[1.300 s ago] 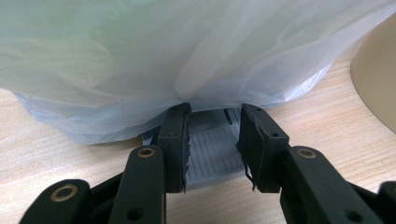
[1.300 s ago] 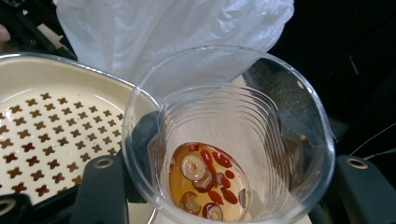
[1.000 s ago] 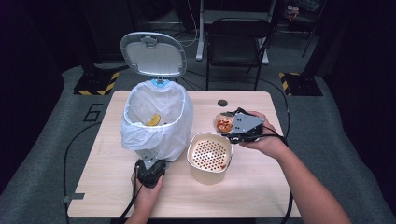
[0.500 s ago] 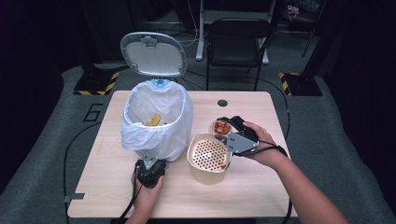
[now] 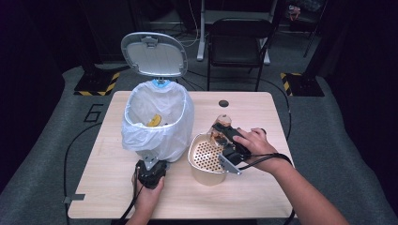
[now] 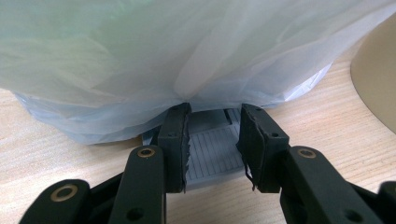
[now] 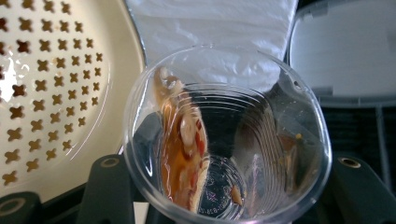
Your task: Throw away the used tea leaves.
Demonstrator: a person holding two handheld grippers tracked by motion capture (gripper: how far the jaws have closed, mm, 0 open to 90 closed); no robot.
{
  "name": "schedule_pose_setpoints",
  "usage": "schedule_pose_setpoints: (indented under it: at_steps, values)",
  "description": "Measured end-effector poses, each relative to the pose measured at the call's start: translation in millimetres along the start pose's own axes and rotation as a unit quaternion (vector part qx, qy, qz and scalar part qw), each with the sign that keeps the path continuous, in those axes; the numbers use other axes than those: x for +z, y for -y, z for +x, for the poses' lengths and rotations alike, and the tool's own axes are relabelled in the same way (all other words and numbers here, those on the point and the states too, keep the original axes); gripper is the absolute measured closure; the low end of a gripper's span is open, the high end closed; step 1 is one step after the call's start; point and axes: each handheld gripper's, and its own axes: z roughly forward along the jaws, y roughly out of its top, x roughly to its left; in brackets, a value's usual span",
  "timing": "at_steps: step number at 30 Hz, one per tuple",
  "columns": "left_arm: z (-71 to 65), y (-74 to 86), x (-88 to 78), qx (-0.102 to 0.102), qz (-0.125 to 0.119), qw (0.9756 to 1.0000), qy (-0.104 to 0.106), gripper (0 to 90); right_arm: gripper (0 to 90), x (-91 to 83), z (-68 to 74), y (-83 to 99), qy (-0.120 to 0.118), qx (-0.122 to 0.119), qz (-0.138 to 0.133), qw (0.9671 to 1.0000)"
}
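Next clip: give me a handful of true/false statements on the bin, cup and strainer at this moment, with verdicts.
1. The bin lid is open. True.
2. The right gripper holds a clear cup. True.
3. The cup is empty. False: brownish food residue clings inside.
4. The strainer sits inside the bin. False: it stands on the table beside it.
5. The left gripper straddles the bin's pedal. True.

Wooden table point(image 5: 263, 197), light top, with a dark round hole point(image 5: 224, 103) near its far edge. Black folding chair point(image 5: 239, 44) stands behind the table. Grey floor mat point(image 5: 42, 140) bears the numeral 6 point(image 5: 94, 112) to the left. Yellow-black hazard-striped blocks point(image 5: 96, 86) sit on the floor at far left and far right.
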Motion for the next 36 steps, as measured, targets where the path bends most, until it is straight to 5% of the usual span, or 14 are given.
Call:
schedule_pose_setpoints:
  at_steps: [5,9,10,12,15,17,23,24,25,27,29,32,34,36]
  values:
    - [0.1,0.0,0.0,0.000,0.000,1.0000,0.000,63.2,41.8,3.5,6.9,-6.7,0.021,-0.092,0.027,0.9952]
    - [0.1,0.0,0.0,0.000,0.000,1.0000,0.000,63.2,42.0,4.3,12.2,-9.1,0.047,-0.182,0.052,0.9808]
    - [0.1,0.0,0.0,0.000,0.000,1.0000,0.000,63.1,42.0,4.6,14.3,-8.6,0.029,-0.188,0.056,0.9802]
    - [0.0,0.0,0.0,0.000,0.000,1.0000,0.000,63.1,42.0,4.9,20.3,-9.9,0.028,-0.228,0.059,0.9715]
    - [0.0,0.0,0.0,0.000,0.000,1.0000,0.000,63.1,41.9,5.0,27.0,-10.0,0.039,-0.217,0.063,0.9734]
    - [-0.1,0.0,0.0,0.000,0.000,1.0000,0.000,63.1,41.9,6.0,28.9,-9.2,0.042,-0.248,0.062,0.9660]
    - [-0.1,0.0,0.0,0.000,0.000,1.0000,0.000,63.2,41.8,5.9,33.4,-7.4,0.046,-0.254,0.067,0.9638]
    - [0.0,0.0,0.0,0.000,0.000,1.0000,0.000,63.2,41.8,6.1,29.9,-7.8,0.036,-0.288,0.062,0.9550]
    - [0.0,0.0,0.0,0.000,0.000,1.0000,0.000,63.1,41.8,6.0,30.7,-7.5,0.036,-0.285,0.064,0.9559]
    - [0.0,0.0,0.0,0.000,0.000,1.0000,0.000,63.1,41.8,5.8,35.9,-7.3,0.051,-0.246,0.066,0.9657]
    - [0.0,0.0,0.0,0.001,0.000,1.0000,0.000,63.1,41.7,5.8,34.3,-7.5,0.046,-0.262,0.067,0.9616]
    - [0.0,0.0,0.0,0.001,0.000,1.0000,0.000,63.1,41.7,5.6,33.4,-7.7,0.048,-0.260,0.066,0.9621]
    - [0.0,0.0,0.0,0.001,0.000,1.0000,0.000,63.2,41.7,6.0,28.7,-8.2,0.039,-0.287,0.060,0.9553]
    - [0.0,0.0,0.0,0.001,0.000,1.0000,0.000,63.1,41.7,5.7,33.6,-7.4,0.051,-0.239,0.066,0.9674]
